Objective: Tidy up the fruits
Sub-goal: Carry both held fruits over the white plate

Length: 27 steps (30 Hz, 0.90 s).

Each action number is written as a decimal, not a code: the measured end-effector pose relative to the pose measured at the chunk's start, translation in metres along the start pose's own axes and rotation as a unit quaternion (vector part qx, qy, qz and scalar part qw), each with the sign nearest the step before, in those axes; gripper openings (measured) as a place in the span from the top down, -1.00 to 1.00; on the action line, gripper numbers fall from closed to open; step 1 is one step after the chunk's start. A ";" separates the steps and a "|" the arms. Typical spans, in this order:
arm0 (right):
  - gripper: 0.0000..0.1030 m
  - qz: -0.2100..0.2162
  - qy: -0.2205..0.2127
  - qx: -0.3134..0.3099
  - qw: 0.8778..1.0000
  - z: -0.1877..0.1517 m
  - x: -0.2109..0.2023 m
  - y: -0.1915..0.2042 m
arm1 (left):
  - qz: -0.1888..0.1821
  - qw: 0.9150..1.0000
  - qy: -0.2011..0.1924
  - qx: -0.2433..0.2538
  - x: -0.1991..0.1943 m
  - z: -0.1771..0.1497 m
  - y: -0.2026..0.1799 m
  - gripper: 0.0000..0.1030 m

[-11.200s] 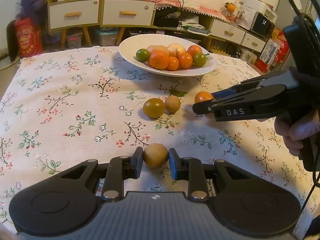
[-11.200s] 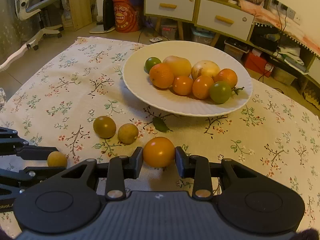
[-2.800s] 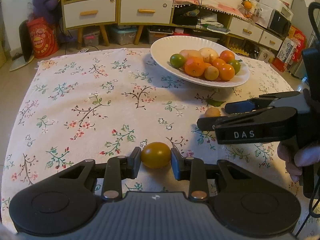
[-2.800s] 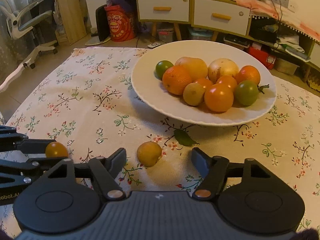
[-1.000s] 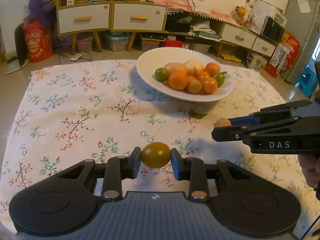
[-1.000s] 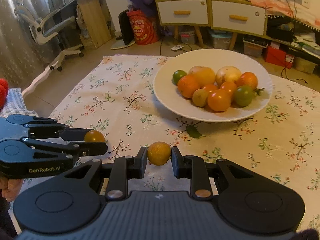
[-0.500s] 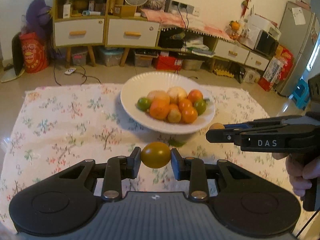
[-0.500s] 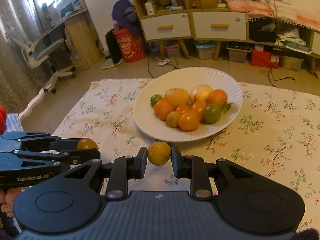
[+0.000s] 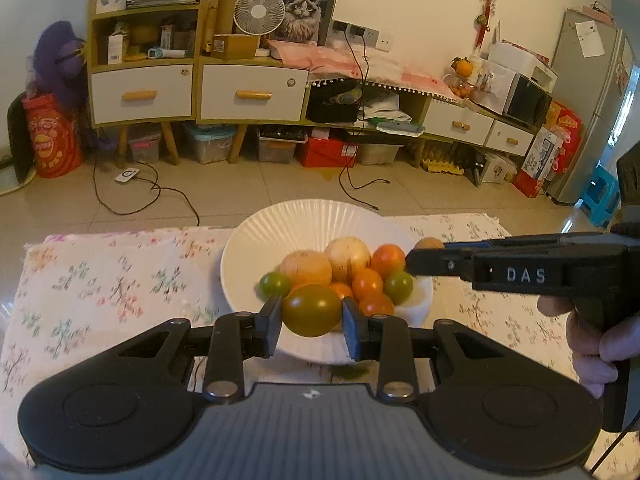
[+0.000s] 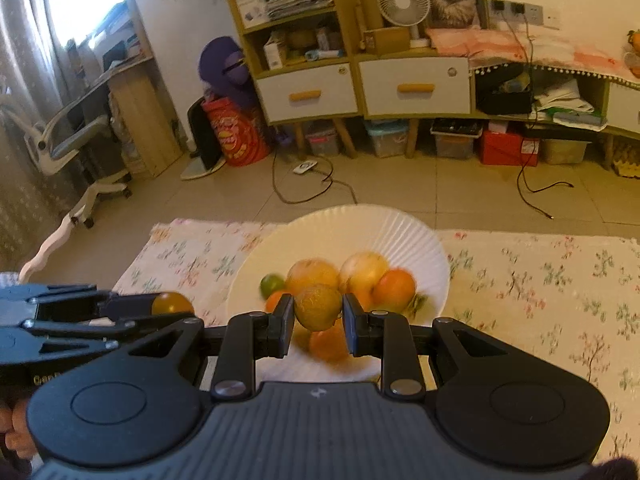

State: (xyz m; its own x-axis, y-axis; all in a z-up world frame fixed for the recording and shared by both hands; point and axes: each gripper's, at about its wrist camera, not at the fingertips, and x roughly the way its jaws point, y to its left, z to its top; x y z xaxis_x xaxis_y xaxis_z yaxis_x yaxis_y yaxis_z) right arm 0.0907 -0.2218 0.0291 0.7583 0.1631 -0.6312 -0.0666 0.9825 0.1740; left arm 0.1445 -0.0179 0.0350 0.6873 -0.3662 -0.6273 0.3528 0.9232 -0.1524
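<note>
Olive-green, our round tomato point(image 9: 311, 310) sits clamped in our left tongs point(image 9: 311, 320), held above the near rim of the white ribbed plate point(image 9: 256, 248) of piled fruit; our right tongs point(image 9: 416, 258) reach over the plate's right side.

From the right wrist, our right tongs point(image 10: 318, 320) pinch a small yellow-brown round fruit point(image 10: 318, 306) over the plate point(image 10: 400, 224); our left tongs point(image 10: 176, 308) hold the tomato point(image 10: 172, 303) just left of it, above the floral-clothed counter point(image 10: 540, 280).

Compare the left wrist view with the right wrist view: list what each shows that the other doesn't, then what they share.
Left wrist only: a fridge and microwave on the right.
Right wrist only: an office chair and curtained window.
Both: the white plate of fruit, the left gripper holding an olive-green fruit, and the right gripper holding a small yellow-brown fruit.
</note>
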 end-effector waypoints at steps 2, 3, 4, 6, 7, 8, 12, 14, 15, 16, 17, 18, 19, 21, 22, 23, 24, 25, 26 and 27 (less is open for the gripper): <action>0.55 -0.002 -0.005 0.005 1.000 0.006 0.005 -0.006 | -0.001 1.000 0.001 0.000 0.010 0.005 0.002 0.85; 0.55 -0.003 -0.008 0.006 1.000 0.008 0.007 -0.009 | -0.002 1.000 0.001 0.000 0.014 0.007 0.003 0.85; 0.55 -0.005 -0.011 0.008 1.000 0.011 0.010 -0.012 | -0.002 1.000 0.000 0.001 0.019 0.010 0.004 0.85; 0.55 -0.008 -0.017 0.010 1.000 0.014 0.013 -0.019 | -0.001 1.000 -0.007 0.006 0.028 0.015 0.006 0.85; 0.55 -0.011 -0.021 0.006 1.000 0.015 0.015 -0.021 | -0.002 1.000 -0.010 0.007 0.032 0.017 0.007 0.85; 0.55 -0.014 -0.024 0.002 1.000 0.016 0.017 -0.023 | -0.003 1.000 -0.012 0.006 0.037 0.020 0.007 0.85; 0.55 -0.009 -0.023 0.006 1.000 0.015 0.027 -0.034 | 0.001 1.000 -0.007 0.002 0.053 0.028 0.007 0.85; 0.55 -0.007 -0.022 0.007 1.000 0.016 0.032 -0.038 | -0.001 1.000 -0.004 0.001 0.062 0.033 0.007 0.85; 0.55 -0.006 -0.022 0.008 1.000 0.016 0.034 -0.040 | -0.002 1.000 -0.002 0.002 0.067 0.036 0.006 0.85; 0.55 -0.004 -0.022 0.007 1.000 0.016 0.038 -0.041 | -0.002 1.000 -0.001 0.004 0.071 0.039 0.006 0.85; 0.55 -0.005 -0.021 0.003 1.000 0.016 0.040 -0.042 | -0.002 1.000 0.001 0.006 0.075 0.041 0.006 0.85; 0.55 -0.007 -0.021 -0.001 1.000 0.016 0.042 -0.042 | -0.006 1.000 0.008 0.007 0.081 0.044 0.004 0.85; 0.55 -0.009 -0.019 -0.004 1.000 0.016 0.045 -0.043 | -0.011 1.000 0.016 0.006 0.086 0.046 0.005 0.85; 0.55 -0.012 -0.017 -0.008 1.000 0.016 0.049 -0.045 | -0.011 1.000 0.027 0.007 0.096 0.048 0.003 0.85; 0.55 -0.013 -0.015 -0.008 1.000 0.016 0.051 -0.046 | -0.012 0.999 0.035 0.010 0.102 0.049 0.001 0.85; 0.55 -0.014 -0.014 -0.007 1.000 0.016 0.052 -0.048 | -0.012 0.999 0.041 0.012 0.107 0.049 0.000 0.85; 0.55 -0.015 -0.013 -0.007 1.000 0.015 0.053 -0.049 | -0.011 0.999 0.046 0.013 0.111 0.049 -0.001 0.85; 0.55 -0.016 -0.012 -0.007 1.000 0.015 0.054 -0.051 | -0.010 0.998 0.053 0.012 0.116 0.047 -0.002 0.85; 0.55 -0.017 -0.011 -0.008 1.000 0.015 0.055 -0.052 | -0.009 0.998 0.058 0.010 0.119 0.047 -0.001 0.85; 0.55 -0.019 -0.008 -0.010 1.000 0.015 0.056 -0.052 | -0.008 0.998 0.064 0.007 0.122 0.045 0.000 0.85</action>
State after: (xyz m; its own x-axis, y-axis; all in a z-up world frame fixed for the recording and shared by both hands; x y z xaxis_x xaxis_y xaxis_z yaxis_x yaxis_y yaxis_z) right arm 0.1466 -0.2654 -0.0040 0.7712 0.1239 -0.6244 -0.0496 0.9896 0.1350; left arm 0.2571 -0.0685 -0.0072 0.5957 -0.3618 -0.7171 0.3725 0.9154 -0.1524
